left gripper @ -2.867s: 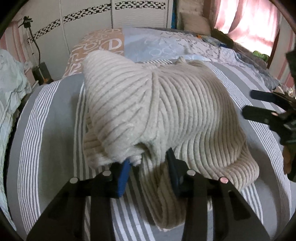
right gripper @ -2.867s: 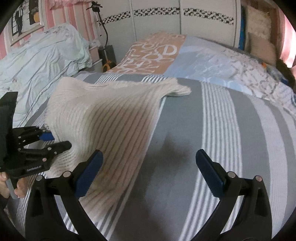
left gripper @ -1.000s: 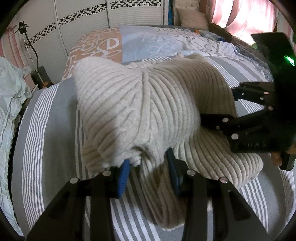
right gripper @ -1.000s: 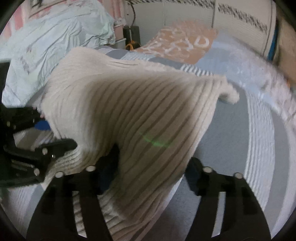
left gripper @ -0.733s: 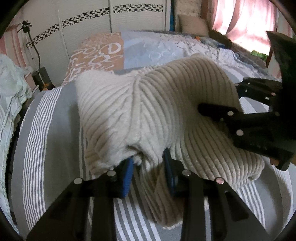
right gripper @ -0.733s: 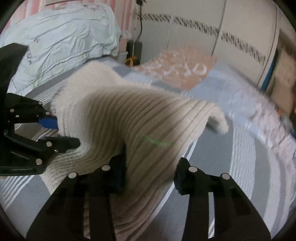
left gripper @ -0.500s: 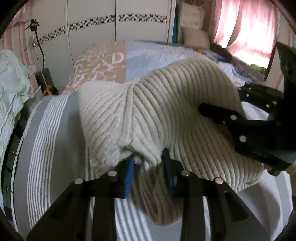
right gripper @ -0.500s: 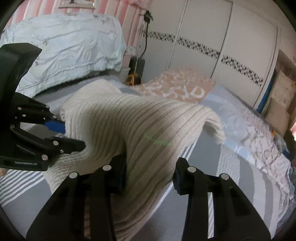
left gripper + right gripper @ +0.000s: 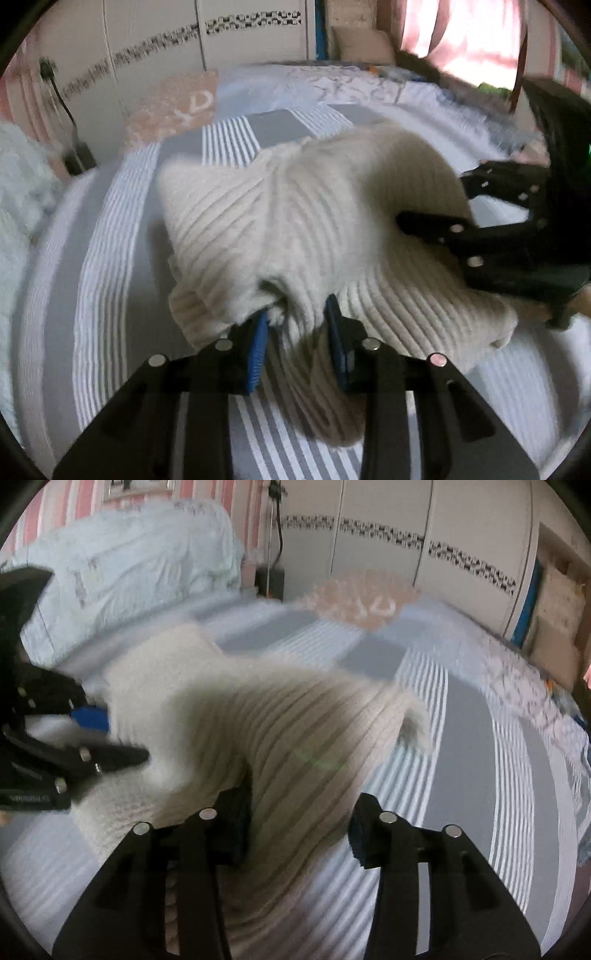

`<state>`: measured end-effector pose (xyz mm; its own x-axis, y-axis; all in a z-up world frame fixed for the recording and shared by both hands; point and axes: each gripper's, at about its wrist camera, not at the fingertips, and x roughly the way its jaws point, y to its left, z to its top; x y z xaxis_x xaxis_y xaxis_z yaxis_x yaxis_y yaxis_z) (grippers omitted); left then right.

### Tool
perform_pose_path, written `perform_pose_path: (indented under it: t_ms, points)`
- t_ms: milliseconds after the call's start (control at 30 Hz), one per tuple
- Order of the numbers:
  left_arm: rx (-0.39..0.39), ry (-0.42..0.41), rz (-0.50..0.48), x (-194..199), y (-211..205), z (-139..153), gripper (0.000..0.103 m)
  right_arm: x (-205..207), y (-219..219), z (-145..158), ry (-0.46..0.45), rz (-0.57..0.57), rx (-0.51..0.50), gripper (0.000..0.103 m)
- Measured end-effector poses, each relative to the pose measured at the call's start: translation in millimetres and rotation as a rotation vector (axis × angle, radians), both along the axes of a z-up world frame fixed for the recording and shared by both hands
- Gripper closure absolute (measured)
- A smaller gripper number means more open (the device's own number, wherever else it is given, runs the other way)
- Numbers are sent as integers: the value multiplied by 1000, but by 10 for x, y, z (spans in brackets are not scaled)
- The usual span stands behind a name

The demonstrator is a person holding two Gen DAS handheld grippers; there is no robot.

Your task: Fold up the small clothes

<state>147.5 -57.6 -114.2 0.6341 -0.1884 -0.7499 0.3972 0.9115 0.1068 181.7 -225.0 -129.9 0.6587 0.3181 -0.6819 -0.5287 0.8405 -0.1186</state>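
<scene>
the cream ribbed sweater (image 9: 317,236) is bunched up and lifted in a hump above the grey-and-white striped bedspread (image 9: 110,280), its lower edge sagging down onto the stripes. in the right wrist view the same knit (image 9: 280,738) drapes in a tent shape, one small corner hanging free at its far right edge.

the left gripper (image 9: 297,345) has its blue-padded fingers (image 9: 257,350) drawn close together on a gathered fold of the sweater — cloth fills the narrow gap between them. the right gripper (image 9: 299,823) is closed partway on another fold nearer the garment's other side; knit fills the space between its dark pads and spills over the left one. each gripper shows in the other's view, buried in the fabric.

beyond lie a peach-and-blue patterned quilt (image 9: 173,107), a pale blue duvet (image 9: 122,568) heaped at one side, white wardrobe doors (image 9: 388,531) with a chequered band, and pink curtains (image 9: 461,33) — both views are motion-blurred.
</scene>
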Motion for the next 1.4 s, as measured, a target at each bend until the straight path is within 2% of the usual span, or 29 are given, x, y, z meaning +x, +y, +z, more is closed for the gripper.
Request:
perform_pose_path:
  t_ms: [67,200,300,367,433,600,767,867,933,967,1100,1200,1267,1400]
  points:
    - [35,-25,11,-83,-50,-18,65,-47,-128,-22,21,-15,48,51]
    - [-1,-8,41,-175,37,-29,52,-178,-185,69,31,-37,22,27]
    - [-38,-2,49,-276,66,-15,42,-427,-254,199,11,-71,37,17]
    - [-56,-3,64,-322,113,-10,37,-565,-303,260,12,-136,69,17]
    - [-49,-8,72,-336,123,-35,37,-716,-269,215,37,-160,109,17]
    - [-28,-55,57,-414,123,-81,34,-803,-43,-93,40,-163,-69,17]
    - [-98,-41,90,-444,318,2,25,-901,-92,-118,19,-184,-36,18]
    - [-116,-70,124,-585,475,150,9,-1068,-143,42,3,-193,67,17]
    - [-106,-131,161,-724,591,301,4,-1246,-188,182,-36,-233,130,4]
    - [-107,-150,173,-772,628,355,2,-1328,-193,244,-60,-262,145,3]
    - [-109,-189,261,-966,827,557,2,-1558,-121,439,-99,-369,209,3]
    - [-138,-184,280,-1088,916,606,2,-1707,-10,496,-121,-452,205,3]
    - [-128,-172,296,-1140,935,612,2,-1828,68,506,-140,-499,201,3]
    - [-99,-196,331,-1322,940,654,2,-1942,79,547,-119,-528,226,3]
